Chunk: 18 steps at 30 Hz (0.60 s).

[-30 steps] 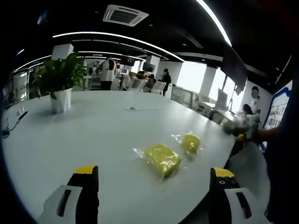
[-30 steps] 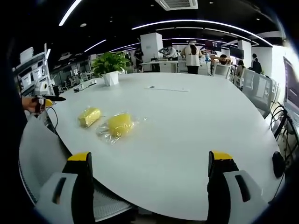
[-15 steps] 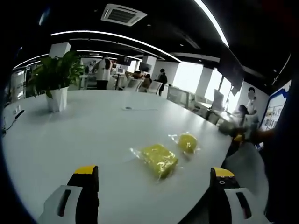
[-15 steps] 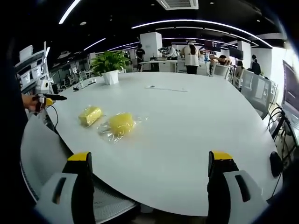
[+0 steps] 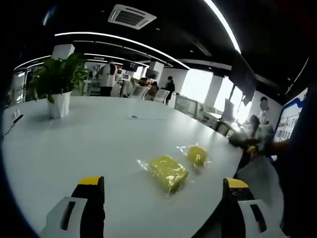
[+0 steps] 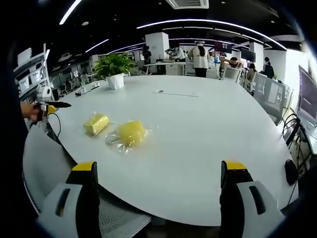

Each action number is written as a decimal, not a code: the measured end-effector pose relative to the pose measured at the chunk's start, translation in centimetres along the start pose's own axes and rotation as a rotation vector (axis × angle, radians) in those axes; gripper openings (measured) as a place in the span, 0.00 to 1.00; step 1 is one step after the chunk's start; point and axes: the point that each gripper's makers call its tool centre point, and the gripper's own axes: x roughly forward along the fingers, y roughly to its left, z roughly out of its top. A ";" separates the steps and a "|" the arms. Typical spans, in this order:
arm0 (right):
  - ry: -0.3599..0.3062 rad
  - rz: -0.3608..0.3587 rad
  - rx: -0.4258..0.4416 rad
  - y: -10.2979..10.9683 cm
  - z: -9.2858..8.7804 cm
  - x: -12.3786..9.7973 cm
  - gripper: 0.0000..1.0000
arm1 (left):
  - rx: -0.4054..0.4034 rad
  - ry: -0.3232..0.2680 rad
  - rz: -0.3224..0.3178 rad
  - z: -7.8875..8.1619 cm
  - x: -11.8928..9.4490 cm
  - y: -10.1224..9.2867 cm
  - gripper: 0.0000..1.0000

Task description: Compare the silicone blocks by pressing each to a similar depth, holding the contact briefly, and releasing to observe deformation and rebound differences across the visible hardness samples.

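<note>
White round table (image 6: 208, 134), potted plant (image 5: 57, 84), ceiling vent (image 5: 132, 16), people standing at desks (image 6: 200, 58)

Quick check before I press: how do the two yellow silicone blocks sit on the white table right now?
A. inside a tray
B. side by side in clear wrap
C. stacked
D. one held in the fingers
B: the rectangular block and the rounder block lie apart on the table, each in clear wrap.

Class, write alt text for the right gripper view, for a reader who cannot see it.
Two yellow blocks in clear bags, one left of the other, lie on a white table. The right gripper hangs open near the table's edge, touching neither. A potted plant stands at the far side.
</note>
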 end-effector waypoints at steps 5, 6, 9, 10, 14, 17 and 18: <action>-0.011 0.008 0.006 1.3 -0.1 0.1 0.97 | -0.006 0.037 -0.011 -0.7 0.0 0.4 1.00; -0.007 0.009 0.008 1.5 -0.3 0.1 0.97 | -0.005 0.031 -0.010 -0.4 -0.1 0.4 1.00; 0.005 0.001 0.034 1.5 -1.6 0.0 0.97 | -0.013 0.022 -0.015 -0.3 -0.1 0.4 1.00; 0.010 -0.001 0.040 1.5 -1.8 -0.1 0.97 | -0.015 0.031 -0.016 -0.5 0.0 0.5 1.00; 0.008 -0.011 0.046 1.5 -1.9 -0.6 0.97 | -0.015 0.049 -0.025 -0.7 0.4 0.3 1.00; 0.005 -0.021 0.061 1.3 -2.0 -0.5 0.97 | -0.009 0.045 -0.038 -0.4 0.6 -0.2 1.00; 0.010 -0.026 0.062 1.3 -2.1 -0.4 0.97 | -0.004 0.046 -0.043 -0.4 0.6 -0.3 1.00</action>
